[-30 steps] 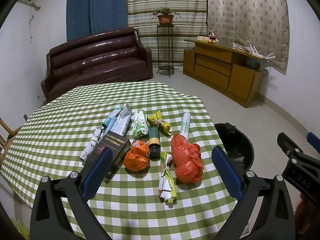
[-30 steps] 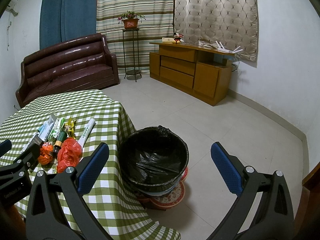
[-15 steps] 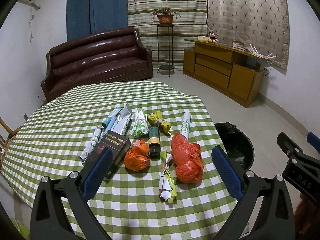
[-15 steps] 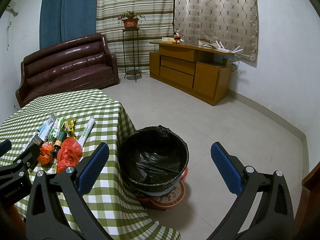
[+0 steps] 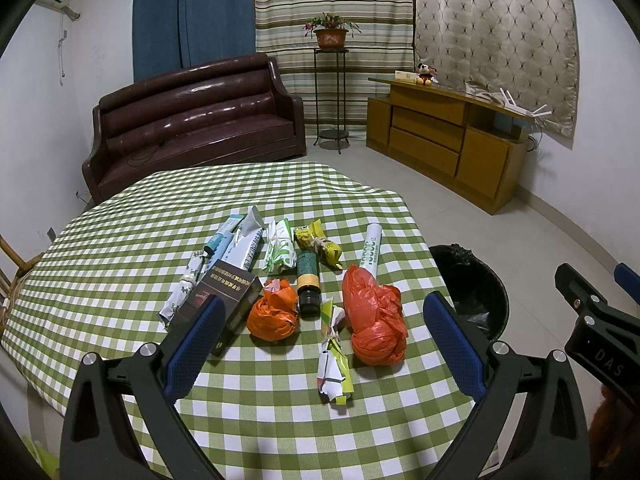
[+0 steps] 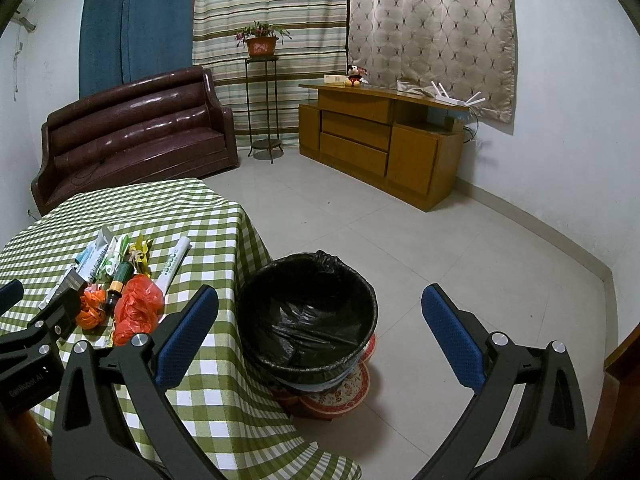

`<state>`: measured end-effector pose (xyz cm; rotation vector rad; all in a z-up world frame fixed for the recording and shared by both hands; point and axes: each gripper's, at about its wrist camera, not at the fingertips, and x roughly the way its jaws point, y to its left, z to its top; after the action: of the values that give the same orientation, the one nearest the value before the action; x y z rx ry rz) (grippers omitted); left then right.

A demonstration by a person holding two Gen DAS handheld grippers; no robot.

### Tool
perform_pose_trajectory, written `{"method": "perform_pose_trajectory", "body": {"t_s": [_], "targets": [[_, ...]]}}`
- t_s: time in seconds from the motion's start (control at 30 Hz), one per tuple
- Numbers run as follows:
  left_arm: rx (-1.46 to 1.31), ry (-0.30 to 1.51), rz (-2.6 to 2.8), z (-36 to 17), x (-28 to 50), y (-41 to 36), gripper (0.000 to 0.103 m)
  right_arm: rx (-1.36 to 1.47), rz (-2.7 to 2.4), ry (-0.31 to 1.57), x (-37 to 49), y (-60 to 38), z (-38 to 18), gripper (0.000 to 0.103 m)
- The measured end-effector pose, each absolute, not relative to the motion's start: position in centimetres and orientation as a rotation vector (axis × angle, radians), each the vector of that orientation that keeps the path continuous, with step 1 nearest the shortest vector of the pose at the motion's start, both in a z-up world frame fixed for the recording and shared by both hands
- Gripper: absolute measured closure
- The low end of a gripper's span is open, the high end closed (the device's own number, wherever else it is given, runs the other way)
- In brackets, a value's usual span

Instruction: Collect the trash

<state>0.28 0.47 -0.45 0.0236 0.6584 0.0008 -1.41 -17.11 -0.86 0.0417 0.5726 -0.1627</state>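
1. Hovering above the near table edge, left gripper (image 5: 324, 336) has its jaws spread wide, holding nothing; right gripper (image 6: 320, 322) likewise gaping, over the black-lined bin (image 6: 308, 316) on the floor just beside the table's right edge.
2. Bare checked cloth (image 5: 260, 408) lies between the left gripper and the trash.
3. Counted: two orange bags (image 5: 376, 320), one dark box (image 5: 224, 300), one brown bottle (image 5: 308, 282), several paper wrappers (image 5: 332, 368) and tubes (image 5: 370, 248).
4. Box writing unreadable; right gripper body reads "DAS".
5. Open floor (image 6: 440, 248) beyond the bin.

Dark box (image 5: 224, 300): near corner hidden behind left gripper (image 5: 324, 340) finger; label print too small. Bin (image 5: 472, 292): left side cut by table (image 5: 120, 248) edge.
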Motion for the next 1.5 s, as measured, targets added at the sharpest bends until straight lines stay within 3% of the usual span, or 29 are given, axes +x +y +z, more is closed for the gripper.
{"method": "perform_pose_trajectory", "body": {"t_s": [1.5], "targets": [[0.041, 0.663, -0.004, -1.00, 0.40, 1.05, 0.007, 0.043, -0.161, 0.588, -1.21, -17.19, -1.30, 0.004]]}}
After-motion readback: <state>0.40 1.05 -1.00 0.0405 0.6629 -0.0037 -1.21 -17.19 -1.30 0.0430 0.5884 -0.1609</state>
